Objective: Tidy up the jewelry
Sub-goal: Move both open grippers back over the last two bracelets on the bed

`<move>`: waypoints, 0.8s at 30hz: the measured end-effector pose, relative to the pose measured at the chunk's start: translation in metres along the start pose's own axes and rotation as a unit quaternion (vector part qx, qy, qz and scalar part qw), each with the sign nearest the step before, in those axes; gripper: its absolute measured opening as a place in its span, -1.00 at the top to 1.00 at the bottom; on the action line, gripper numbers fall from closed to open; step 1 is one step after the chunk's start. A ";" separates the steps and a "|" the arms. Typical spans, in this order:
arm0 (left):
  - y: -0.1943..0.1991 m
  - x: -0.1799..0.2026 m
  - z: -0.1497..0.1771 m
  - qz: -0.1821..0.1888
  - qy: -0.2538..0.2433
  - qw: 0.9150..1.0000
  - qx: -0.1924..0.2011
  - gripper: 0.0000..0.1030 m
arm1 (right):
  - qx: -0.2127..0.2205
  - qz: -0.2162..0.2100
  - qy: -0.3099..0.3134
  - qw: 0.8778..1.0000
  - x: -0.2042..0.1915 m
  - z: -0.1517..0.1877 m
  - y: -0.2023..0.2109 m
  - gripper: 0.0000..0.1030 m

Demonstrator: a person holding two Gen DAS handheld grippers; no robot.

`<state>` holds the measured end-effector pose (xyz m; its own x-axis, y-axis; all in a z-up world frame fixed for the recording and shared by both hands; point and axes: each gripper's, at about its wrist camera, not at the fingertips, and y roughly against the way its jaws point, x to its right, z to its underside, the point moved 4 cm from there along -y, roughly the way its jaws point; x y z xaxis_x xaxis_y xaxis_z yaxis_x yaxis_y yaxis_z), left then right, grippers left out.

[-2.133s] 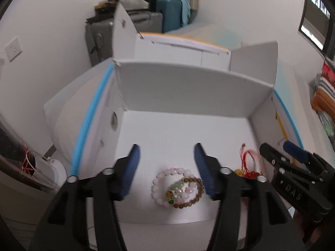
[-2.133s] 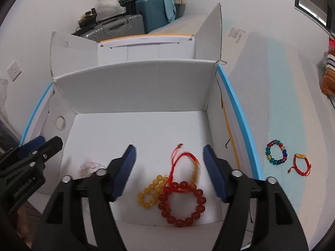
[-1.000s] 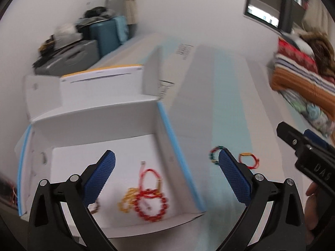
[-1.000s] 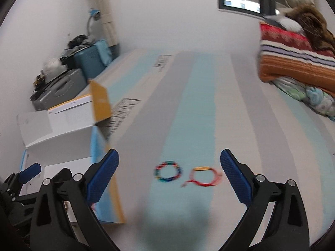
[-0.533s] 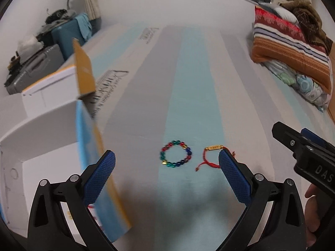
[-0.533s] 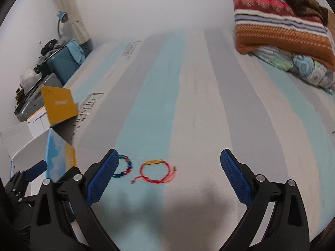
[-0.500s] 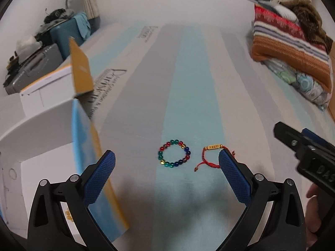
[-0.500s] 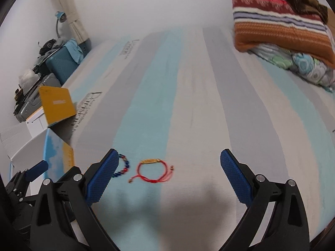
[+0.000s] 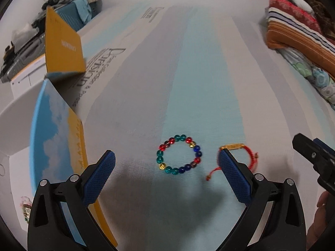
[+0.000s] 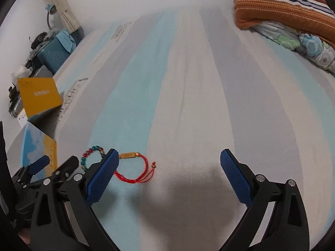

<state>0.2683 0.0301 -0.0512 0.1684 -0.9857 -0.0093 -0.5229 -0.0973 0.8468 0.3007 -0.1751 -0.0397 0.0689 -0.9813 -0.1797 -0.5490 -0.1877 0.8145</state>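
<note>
A multicoloured bead bracelet (image 9: 179,154) lies flat on the striped sheet, just ahead of and between the fingers of my left gripper (image 9: 167,174), which is open and empty. A red cord bracelet with a gold bar (image 9: 240,152) lies right of it, partly behind the left gripper's right fingertip. In the right wrist view the red cord bracelet (image 10: 136,168) sits just inside my right gripper's left fingertip; the right gripper (image 10: 169,174) is open and empty. The bead bracelet (image 10: 91,156) shows partly behind that finger. The right gripper also shows at the left wrist view's right edge (image 9: 314,159).
An open cardboard box (image 9: 56,142) with blue-and-yellow sides stands at the left, with a bracelet (image 9: 26,208) visible inside. Folded blankets (image 10: 278,6) lie at the far right. Suitcases (image 10: 54,54) stand beyond the bed's far left.
Both grippers swung right, away from the box, and came down closer to the two bracelets on the sheet. Both have opened wider than 2 s ago. Nothing has been picked up.
</note>
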 end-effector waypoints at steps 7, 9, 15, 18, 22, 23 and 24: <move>-0.026 -0.003 0.003 -0.003 0.008 1.000 -0.011 -0.87 | -0.019 -0.006 0.016 1.000 -0.007 0.008 -0.023 -0.62; -0.031 -0.003 0.004 -0.003 0.010 1.000 -0.016 -0.86 | -0.024 -0.007 0.019 1.000 -0.007 0.009 -0.028 -0.56; -0.046 -0.005 0.004 0.000 0.015 1.000 -0.016 -0.86 | -0.044 -0.009 0.028 0.999 -0.011 0.016 -0.047 -0.37; -0.052 -0.005 0.004 0.007 0.018 1.000 -0.019 -0.86 | -0.051 -0.011 0.033 0.998 -0.013 0.018 -0.054 -0.27; -0.057 -0.003 0.001 0.006 0.013 1.000 -0.014 -0.85 | -0.059 -0.012 0.042 0.997 -0.016 0.022 -0.062 -0.24; -0.059 -0.003 0.000 0.005 0.012 1.000 -0.015 -0.85 | -0.060 -0.012 0.044 0.997 -0.017 0.022 -0.064 -0.23; -0.061 -0.002 0.000 0.006 0.013 1.000 -0.017 -0.85 | -0.062 -0.011 0.045 0.997 -0.018 0.023 -0.067 -0.23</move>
<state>0.3000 0.0382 -0.1030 0.1832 -0.9830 0.0148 -0.4963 -0.0795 0.8645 0.3166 -0.1444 -0.1037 0.1572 -0.9757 -0.1526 -0.4391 -0.2074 0.8742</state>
